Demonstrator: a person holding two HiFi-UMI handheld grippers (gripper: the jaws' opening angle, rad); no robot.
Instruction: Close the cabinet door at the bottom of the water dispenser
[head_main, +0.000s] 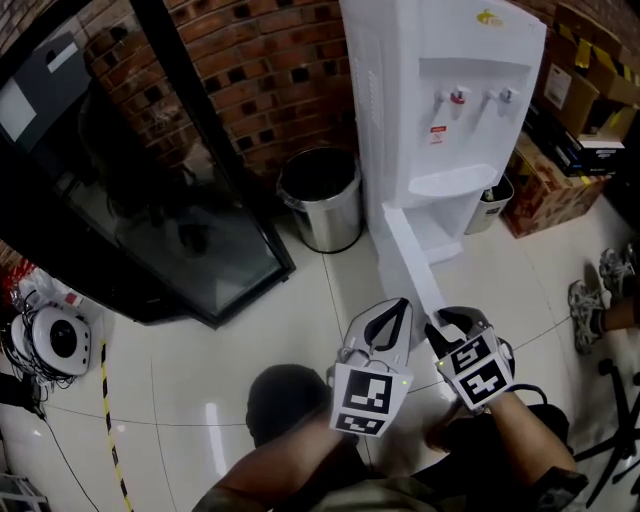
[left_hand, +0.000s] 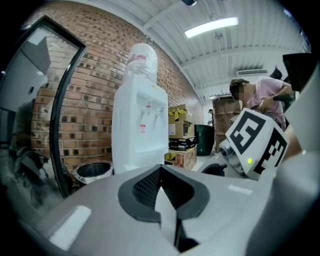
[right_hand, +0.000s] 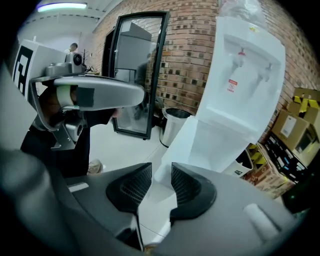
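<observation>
low over the tiled floor (head_main: 250, 340), the right gripper (head_main: 438, 322) holds its jaws apart, with the near edge of the open cabinet door (head_main: 410, 255) at the gap and no pad pressing it. just left, the left gripper (head_main: 401, 304) is closed and empty. the door swings out from the water dispenser (head_main: 440, 100). a metal bin (head_main: 322, 200) stands left of it.

Tiled floor (head_main: 300, 300) bears water dispenser (head_main: 440, 100), steel bin (head_main: 322, 200).

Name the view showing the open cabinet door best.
Head view: whole cabinet door, swung out from the water dispenser. Right gripper view: part of it, beyond the jaws. Left gripper view: hard to make out.
</observation>
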